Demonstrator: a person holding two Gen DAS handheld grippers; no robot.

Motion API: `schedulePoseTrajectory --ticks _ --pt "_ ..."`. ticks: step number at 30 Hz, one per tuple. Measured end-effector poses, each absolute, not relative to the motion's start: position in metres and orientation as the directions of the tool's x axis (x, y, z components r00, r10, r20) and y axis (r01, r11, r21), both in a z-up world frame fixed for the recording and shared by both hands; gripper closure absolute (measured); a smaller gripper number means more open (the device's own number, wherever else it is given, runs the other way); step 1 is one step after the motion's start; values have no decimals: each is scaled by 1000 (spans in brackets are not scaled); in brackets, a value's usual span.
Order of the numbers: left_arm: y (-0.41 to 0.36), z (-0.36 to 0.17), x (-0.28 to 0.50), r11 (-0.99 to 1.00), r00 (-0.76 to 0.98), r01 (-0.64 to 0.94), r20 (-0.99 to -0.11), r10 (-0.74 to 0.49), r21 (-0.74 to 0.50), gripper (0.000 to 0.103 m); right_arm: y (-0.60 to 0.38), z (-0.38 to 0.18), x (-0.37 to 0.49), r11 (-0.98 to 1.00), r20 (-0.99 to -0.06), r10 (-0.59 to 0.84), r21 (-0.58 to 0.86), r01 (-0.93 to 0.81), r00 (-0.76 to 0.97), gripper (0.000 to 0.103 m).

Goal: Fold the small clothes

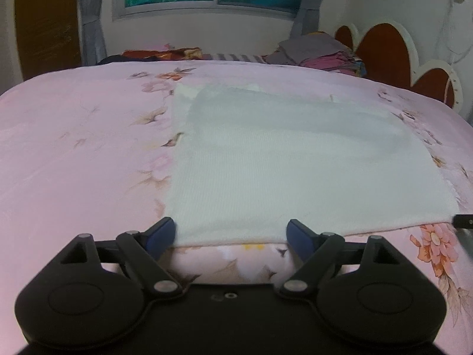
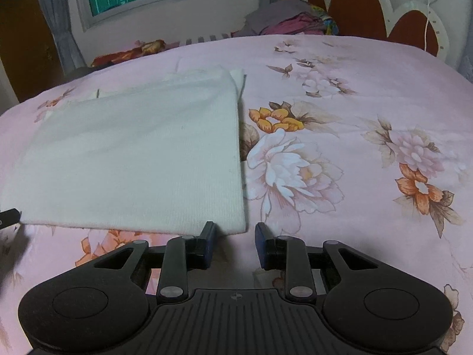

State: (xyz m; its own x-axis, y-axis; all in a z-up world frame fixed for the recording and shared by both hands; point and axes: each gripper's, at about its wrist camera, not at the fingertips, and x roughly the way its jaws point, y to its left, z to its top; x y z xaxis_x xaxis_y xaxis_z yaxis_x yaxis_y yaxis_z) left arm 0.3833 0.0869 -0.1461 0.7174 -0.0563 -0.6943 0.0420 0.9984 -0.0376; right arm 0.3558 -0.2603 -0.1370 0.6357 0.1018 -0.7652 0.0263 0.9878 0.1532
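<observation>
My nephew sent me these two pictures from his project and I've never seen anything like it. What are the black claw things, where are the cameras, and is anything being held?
The black claws are two-finger grippers that a person holds, one in each hand; a camera on each looks along its fingers. One picture is from the left gripper, the other from the right gripper. Both look at a white folded garment lying flat on a pink flowered bedcover. Nothing is held: the left jaws stand wide open at the garment's near edge, and the right jaws stand narrower at its near right corner with a clear gap. Stacked clothes sit at the far side.
</observation>
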Motion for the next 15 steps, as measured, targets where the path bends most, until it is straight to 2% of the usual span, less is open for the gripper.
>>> schedulePoseTrajectory --ticks 1,3,5,7,10,12,15 --pt "90 -146 382 1000 701 2 -713 -16 -20 9 -261 -136 355 988 -766 95 151 34 636 75" --pt "103 -141 373 997 694 -81 -718 45 -16 8 -269 -126 345 985 -746 23 129 110 666 75" --pt "114 -132 357 991 720 -98 -694 4 -95 9 -283 -114 333 972 -714 5 167 164 700 75" --pt "116 -126 345 981 726 -93 -686 -50 -170 12 -293 -108 325 961 -704 54 230 155 708 75" --pt "114 -126 332 932 726 -91 -664 -180 -352 24 -294 -99 313 959 -678 109 263 101 727 75" --pt "114 -136 328 857 721 -117 -636 -273 -501 38 -291 -93 303 956 -657 133 282 79 742 75" --pt "115 -151 326 762 745 -179 -592 -308 -622 43 -281 -86 295 961 -620 146 273 38 771 75"
